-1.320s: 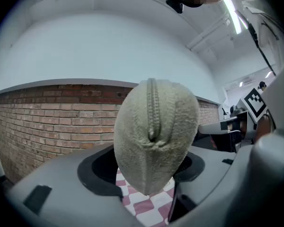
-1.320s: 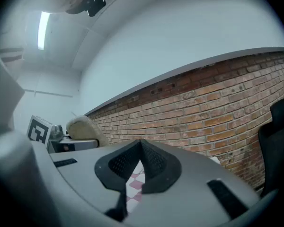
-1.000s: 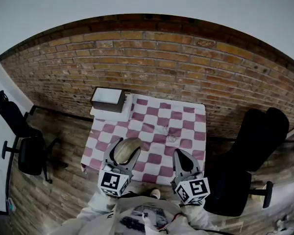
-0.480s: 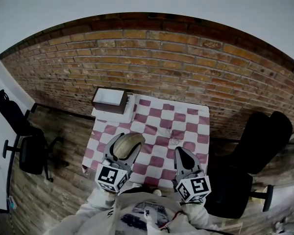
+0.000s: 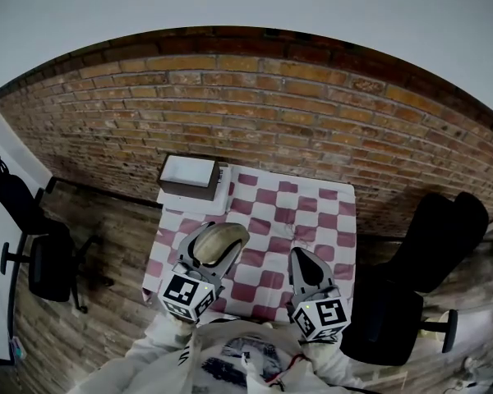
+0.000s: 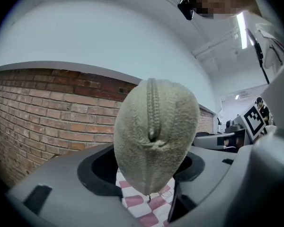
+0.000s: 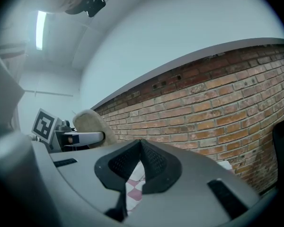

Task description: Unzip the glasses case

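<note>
A beige fabric glasses case (image 5: 216,245) is held off the table in my left gripper (image 5: 214,248), whose jaws are shut on its sides. In the left gripper view the case (image 6: 156,134) fills the middle, its closed zipper running up its face towards the top. My right gripper (image 5: 302,267) is shut with nothing between its jaws, level beside the left one and apart from the case. From the right gripper view the case (image 7: 92,124) shows at the left, and the closed jaws (image 7: 141,148) meet in the middle.
A small table with a pink and white checked cloth (image 5: 308,212) stands against a brick wall (image 5: 271,113). An open box (image 5: 189,176) sits at its far left corner. Black office chairs stand at the left (image 5: 33,245) and right (image 5: 427,261).
Both grippers have moved forward over the table, the left one carrying the case with it. The grip on the case is unchanged.
</note>
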Tool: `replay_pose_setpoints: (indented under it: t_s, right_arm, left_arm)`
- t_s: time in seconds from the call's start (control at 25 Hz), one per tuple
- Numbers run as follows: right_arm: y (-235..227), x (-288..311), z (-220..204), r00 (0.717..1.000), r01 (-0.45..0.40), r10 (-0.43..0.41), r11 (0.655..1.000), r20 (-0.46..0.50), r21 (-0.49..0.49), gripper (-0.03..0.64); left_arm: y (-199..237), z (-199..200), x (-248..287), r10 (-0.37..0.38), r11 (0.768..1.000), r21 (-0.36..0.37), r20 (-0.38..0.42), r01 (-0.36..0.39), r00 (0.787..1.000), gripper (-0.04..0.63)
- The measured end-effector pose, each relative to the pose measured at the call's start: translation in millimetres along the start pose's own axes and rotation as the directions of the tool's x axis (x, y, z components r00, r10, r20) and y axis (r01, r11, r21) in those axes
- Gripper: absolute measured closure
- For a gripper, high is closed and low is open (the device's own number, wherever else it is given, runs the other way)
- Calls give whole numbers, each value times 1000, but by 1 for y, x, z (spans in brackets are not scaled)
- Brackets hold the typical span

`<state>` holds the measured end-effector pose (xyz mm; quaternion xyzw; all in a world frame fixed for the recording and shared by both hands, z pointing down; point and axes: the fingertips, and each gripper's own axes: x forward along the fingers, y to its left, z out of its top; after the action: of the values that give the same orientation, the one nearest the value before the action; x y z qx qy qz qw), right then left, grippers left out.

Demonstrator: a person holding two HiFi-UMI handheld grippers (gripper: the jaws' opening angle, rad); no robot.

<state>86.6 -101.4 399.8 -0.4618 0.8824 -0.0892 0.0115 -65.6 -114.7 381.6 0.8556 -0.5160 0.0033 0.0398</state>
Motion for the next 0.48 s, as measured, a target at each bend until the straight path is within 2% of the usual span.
replay_pose_setpoints:
  t_s: [0.48]
  right_arm:
    - [41, 29, -23, 997, 64, -65, 997, -34, -31, 601]
  left_arm:
    - [40, -12, -9, -65, 997, -52, 3, 65, 998, 307]
